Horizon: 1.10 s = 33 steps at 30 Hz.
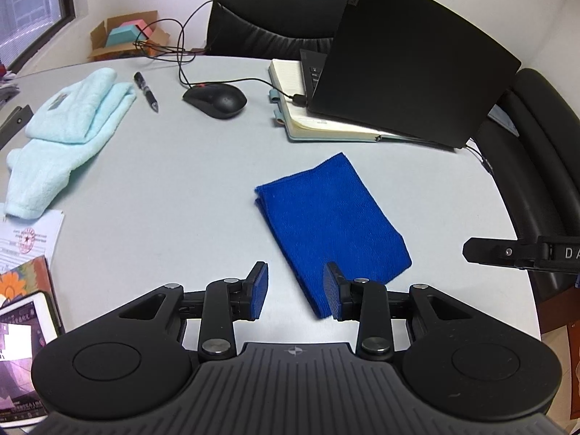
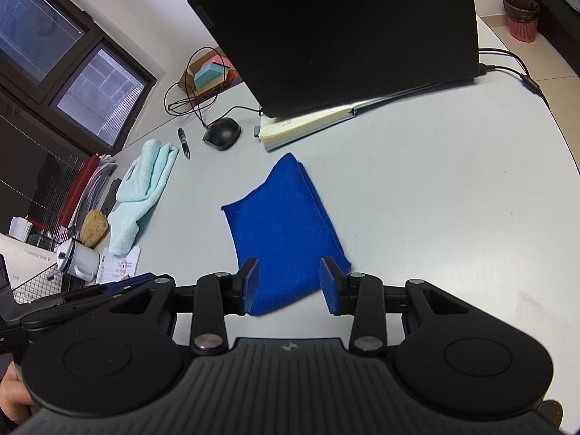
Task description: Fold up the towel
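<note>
I am holding the left gripper (image 1: pixel 296 290) low over the table (image 1: pixel 174 181) with its blue-padded fingers spread wide and nothing between them. Its right finger is sitting over the near corner of the blue towel (image 1: pixel 331 224), though I cannot tell whether it is touching the cloth. I am keeping the right gripper (image 2: pixel 290 284) spread just as wide, empty too, and it is looking straight down the towel (image 2: pixel 286 224), whose near edge is showing between the two fingers. The tip of the right gripper is poking into the left camera's view at the far right.

The towel is lying folded into a narrow rectangle, flat on the grey table, with layered edges showing along one long side. Beyond it an open notebook (image 1: pixel 326 123) is resting under the front of a black laptop (image 1: pixel 409 61). To the left of those, a black mouse (image 1: pixel 215 100) is sitting with its cable trailing away, and a pen (image 1: pixel 145 91) is lying just beside a light blue towel (image 1: pixel 65 130) that is bunched near the table's left edge. A cardboard box (image 1: pixel 125 36) is standing at the far side, and a black chair (image 1: pixel 275 11) is sitting behind the laptop.
</note>
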Each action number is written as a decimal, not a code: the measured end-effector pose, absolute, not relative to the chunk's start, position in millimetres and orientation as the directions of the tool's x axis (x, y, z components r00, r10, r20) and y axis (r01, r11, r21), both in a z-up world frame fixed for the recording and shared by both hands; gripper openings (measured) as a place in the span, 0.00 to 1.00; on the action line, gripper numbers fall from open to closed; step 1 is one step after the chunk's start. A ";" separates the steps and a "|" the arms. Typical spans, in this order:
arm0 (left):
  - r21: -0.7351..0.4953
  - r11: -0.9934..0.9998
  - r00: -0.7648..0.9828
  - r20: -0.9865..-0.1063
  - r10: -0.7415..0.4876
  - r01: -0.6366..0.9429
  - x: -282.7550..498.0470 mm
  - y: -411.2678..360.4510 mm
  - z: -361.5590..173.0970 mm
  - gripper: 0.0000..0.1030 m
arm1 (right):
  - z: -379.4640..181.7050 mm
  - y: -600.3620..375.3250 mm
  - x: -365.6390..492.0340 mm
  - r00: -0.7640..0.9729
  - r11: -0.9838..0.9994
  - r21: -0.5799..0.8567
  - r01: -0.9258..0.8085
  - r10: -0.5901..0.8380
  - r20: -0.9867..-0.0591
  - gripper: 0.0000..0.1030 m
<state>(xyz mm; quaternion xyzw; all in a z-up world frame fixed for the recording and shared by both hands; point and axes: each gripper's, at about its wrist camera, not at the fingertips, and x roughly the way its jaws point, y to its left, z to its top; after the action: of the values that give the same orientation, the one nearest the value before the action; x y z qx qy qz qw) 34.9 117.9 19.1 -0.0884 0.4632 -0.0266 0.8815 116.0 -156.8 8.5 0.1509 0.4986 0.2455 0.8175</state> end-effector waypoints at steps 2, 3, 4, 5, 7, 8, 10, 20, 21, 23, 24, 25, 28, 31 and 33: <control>-0.184 0.982 0.566 -0.814 -0.129 -0.040 29.6 117.9 18.4 0.36 | 8.4 -156.5 109.4 0.383 0.838 0.482 -0.257 0.546 -0.745 0.38; -0.184 0.982 0.565 -0.815 -0.129 -0.041 28.0 117.9 18.2 0.36 | 8.4 -156.3 106.1 0.383 0.839 0.477 -0.260 0.544 -0.747 0.38; -0.184 0.982 0.562 -0.817 -0.128 -0.044 25.5 118.1 17.6 0.36 | 8.3 -156.2 102.8 0.383 0.841 0.473 -0.263 0.541 -0.749 0.38; -0.185 0.982 0.560 -0.819 -0.128 -0.046 23.0 118.2 17.0 0.36 | 8.3 -156.0 99.6 0.383 0.843 0.468 -0.266 0.538 -0.751 0.38; -0.187 0.981 0.553 -0.823 -0.129 -0.050 18.6 118.7 15.3 0.37 | 7.7 -155.1 93.9 0.384 0.846 0.459 -0.271 0.532 -0.755 0.38; -0.188 0.981 0.551 -0.825 -0.128 -0.053 17.0 118.9 14.3 0.38 | 7.5 -154.8 91.4 0.382 0.847 0.457 -0.273 0.531 -0.756 0.38; -0.190 0.980 0.547 -0.827 -0.128 -0.059 14.2 119.7 12.9 0.39 | 7.0 -152.8 86.5 0.380 0.849 0.449 -0.278 0.527 -0.760 0.38; -0.201 0.977 0.539 -0.832 -0.131 -0.073 6.0 125.9 10.8 0.44 | 6.6 -143.1 70.4 0.392 0.866 0.398 -0.303 0.494 -0.777 0.38; -0.200 0.977 0.538 -0.833 -0.130 -0.074 5.6 126.5 10.7 0.44 | 6.7 -142.3 69.5 0.392 0.867 0.395 -0.304 0.492 -0.777 0.38; -0.200 0.977 0.538 -0.833 -0.129 -0.076 5.0 127.7 10.8 0.45 | 6.9 -140.8 67.7 0.394 0.868 0.391 -0.305 0.489 -0.778 0.38; -0.200 0.977 0.539 -0.833 -0.128 -0.078 4.5 128.3 10.8 0.45 | 7.2 -140.1 66.9 0.397 0.870 0.387 -0.306 0.486 -0.779 0.38; -0.200 0.977 0.539 -0.833 -0.127 -0.079 4.0 128.9 10.8 0.47 | 7.5 -139.5 66.1 0.400 0.871 0.383 -0.307 0.483 -0.779 0.38; -0.198 0.977 0.540 -0.833 -0.123 -0.083 1.7 130.1 11.1 0.50 | 8.7 -137.6 63.7 0.410 0.876 0.369 -0.311 0.474 -0.779 0.44; -0.192 0.978 0.537 -0.835 -0.117 -0.086 -0.3 130.8 10.6 0.54 | 10.3 -135.6 61.1 0.422 0.881 0.350 -0.318 0.462 -0.780 0.44; -0.188 0.979 0.535 -0.837 -0.115 -0.084 -1.3 130.8 10.3 0.55 | 10.2 -134.7 59.5 0.428 0.885 0.338 -0.321 0.453 -0.782 0.45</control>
<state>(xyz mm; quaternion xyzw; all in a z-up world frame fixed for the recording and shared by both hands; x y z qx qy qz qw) -1.3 130.8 10.3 -0.1031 0.4823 -0.0087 0.8699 59.5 -134.7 10.2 0.0686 0.4828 0.2299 0.8422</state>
